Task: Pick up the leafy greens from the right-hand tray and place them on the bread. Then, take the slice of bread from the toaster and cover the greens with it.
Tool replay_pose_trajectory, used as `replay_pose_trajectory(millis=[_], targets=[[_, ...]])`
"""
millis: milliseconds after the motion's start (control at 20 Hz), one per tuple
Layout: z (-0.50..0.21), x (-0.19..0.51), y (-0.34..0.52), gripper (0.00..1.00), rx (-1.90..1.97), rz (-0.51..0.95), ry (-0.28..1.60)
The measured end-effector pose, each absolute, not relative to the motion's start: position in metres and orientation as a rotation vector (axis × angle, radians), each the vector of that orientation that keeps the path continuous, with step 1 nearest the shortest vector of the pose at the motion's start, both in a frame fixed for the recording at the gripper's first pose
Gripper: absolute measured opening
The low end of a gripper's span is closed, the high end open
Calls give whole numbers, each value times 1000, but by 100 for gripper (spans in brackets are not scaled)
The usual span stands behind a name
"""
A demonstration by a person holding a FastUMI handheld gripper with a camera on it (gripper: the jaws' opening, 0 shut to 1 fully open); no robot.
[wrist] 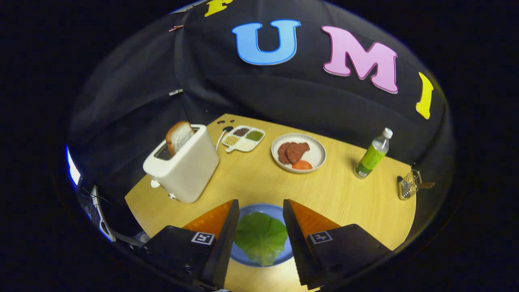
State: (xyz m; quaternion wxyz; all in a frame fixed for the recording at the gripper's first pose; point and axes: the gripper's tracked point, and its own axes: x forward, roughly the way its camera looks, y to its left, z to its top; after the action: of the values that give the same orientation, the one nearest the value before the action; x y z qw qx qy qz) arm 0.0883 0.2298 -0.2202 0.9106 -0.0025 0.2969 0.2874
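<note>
Gripper (259,227): fingers spread, holding nothing, above leafy greens (260,237) on blue plate (259,209). Bread slice (179,137) stood in toaster (182,164), ahead-left. Next, prob.: approach from above, pinch crust edges, lift straight.

The hand-held gripper (259,211) hangs open over leafy greens (260,237) (apparently on a blue plate (259,210)), toaster (182,164) beyond.

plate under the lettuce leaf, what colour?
Blue plate, clearest in the gripper view; the green leaf lies on it, between the open claw's fingers.
</note>
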Motion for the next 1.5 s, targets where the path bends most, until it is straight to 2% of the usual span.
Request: replay_pose_trajectory(millis=[50, 150, 450, 800, 1150, 1400, 1500], targets=[[-200, 94, 242, 77, 2, 608, 570], [-164, 99, 269, 82, 13, 652, 506], [-117, 105, 365, 82, 0, 758, 423], [-151, 110, 445, 83, 24, 762, 509], [-193, 120, 488, 83, 1, 758, 596], [-224, 136, 503, 77, -29, 721, 642], [-233, 141, 503, 71, -43, 678, 666]])
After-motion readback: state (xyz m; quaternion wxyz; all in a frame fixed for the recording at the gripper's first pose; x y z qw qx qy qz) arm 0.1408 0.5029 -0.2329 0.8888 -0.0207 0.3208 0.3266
